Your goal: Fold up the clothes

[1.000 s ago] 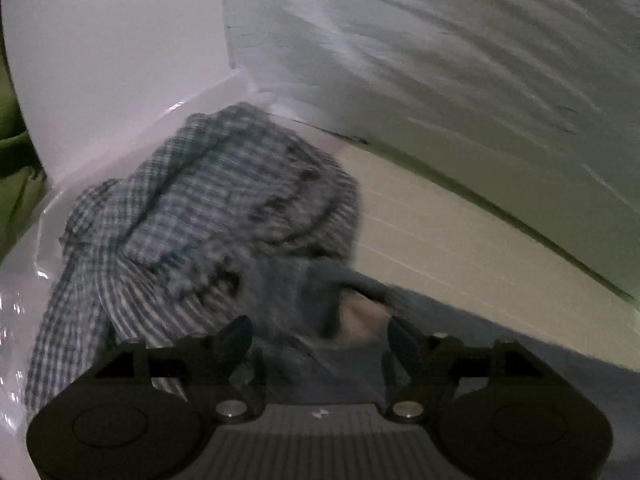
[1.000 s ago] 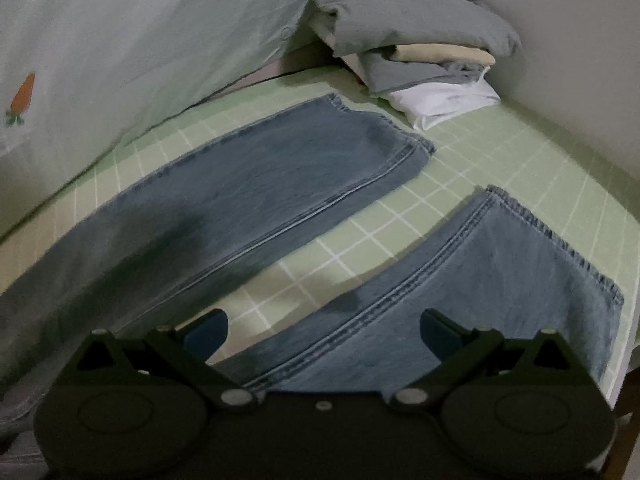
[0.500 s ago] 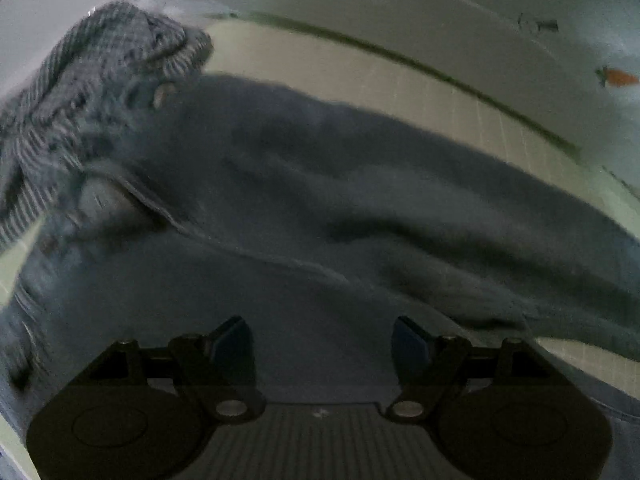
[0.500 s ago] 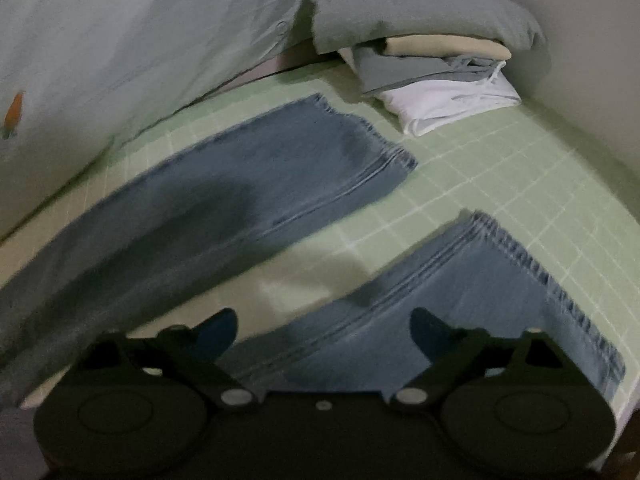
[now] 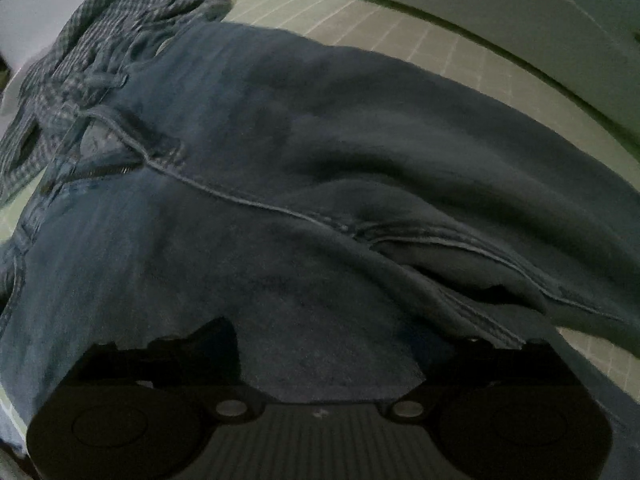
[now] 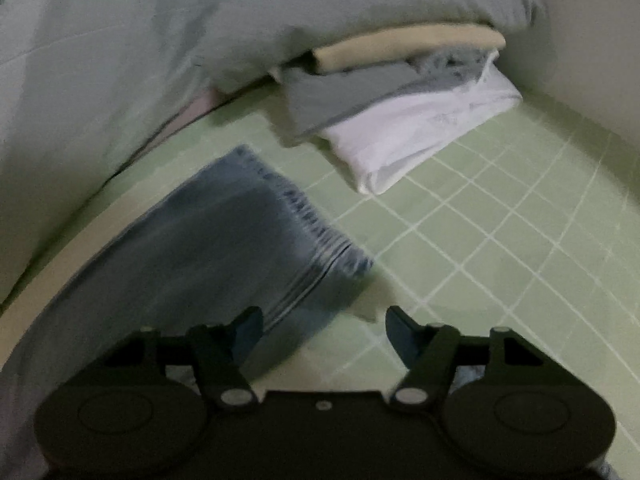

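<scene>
Stretching away toward the folded stack (image 6: 400, 92), jeans (image 6: 224, 240) lengthwise.

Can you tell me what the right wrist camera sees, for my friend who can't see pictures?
The right gripper, its fingers closing with nothing pinched yet, hangs over the hem of a blue jeans leg lying on a green checked sheet. Behind, a stack of folded clothes sits beside a pale quilt.

Jeans (image 6: 224, 248) hem blurred (folded pile (image 6: 400, 92) too).
</scene>
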`<state>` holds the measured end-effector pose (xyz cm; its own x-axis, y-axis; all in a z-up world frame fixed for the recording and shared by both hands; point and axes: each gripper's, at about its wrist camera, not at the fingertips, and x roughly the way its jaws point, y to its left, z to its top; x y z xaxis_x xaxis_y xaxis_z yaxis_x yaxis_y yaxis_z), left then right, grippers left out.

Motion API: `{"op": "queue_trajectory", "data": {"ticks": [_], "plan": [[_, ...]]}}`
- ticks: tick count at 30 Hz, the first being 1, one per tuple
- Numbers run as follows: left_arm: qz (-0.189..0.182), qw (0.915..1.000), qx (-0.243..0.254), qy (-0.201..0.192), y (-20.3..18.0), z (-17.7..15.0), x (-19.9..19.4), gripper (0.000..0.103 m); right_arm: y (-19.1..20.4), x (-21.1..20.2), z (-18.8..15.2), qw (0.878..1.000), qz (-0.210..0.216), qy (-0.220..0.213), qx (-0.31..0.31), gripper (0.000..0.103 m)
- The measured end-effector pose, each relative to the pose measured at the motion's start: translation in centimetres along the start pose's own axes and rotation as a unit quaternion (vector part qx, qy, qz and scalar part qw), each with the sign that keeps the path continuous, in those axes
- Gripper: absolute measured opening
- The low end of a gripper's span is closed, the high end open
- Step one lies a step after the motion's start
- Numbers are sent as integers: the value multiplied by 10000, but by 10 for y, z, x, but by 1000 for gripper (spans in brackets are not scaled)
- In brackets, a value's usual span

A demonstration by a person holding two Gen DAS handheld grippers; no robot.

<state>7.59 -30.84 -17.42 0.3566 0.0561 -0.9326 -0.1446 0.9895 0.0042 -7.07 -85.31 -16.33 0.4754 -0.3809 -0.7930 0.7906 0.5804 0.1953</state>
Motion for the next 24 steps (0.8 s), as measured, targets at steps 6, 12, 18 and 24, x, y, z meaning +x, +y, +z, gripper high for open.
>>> {"op": "queue_trajectory", "data": {"ticks": [6,12,18,24], "plan": [[50,9999,-97,47,0,-1,0,102,2,18,15,9993,125,74,-353,3],[16,9999,-12,103,1,0,-1,103,-2,-35,35,9937,374,-897,-566,1],[-53,9998,104,147,5,-2,-3,103,-25,1,18,9994,-286,-142,-92,10],[-230,9996,148,113,9,-9,-14,102,-35,-36,-5,9987,-217,-442,-123,77]]}}
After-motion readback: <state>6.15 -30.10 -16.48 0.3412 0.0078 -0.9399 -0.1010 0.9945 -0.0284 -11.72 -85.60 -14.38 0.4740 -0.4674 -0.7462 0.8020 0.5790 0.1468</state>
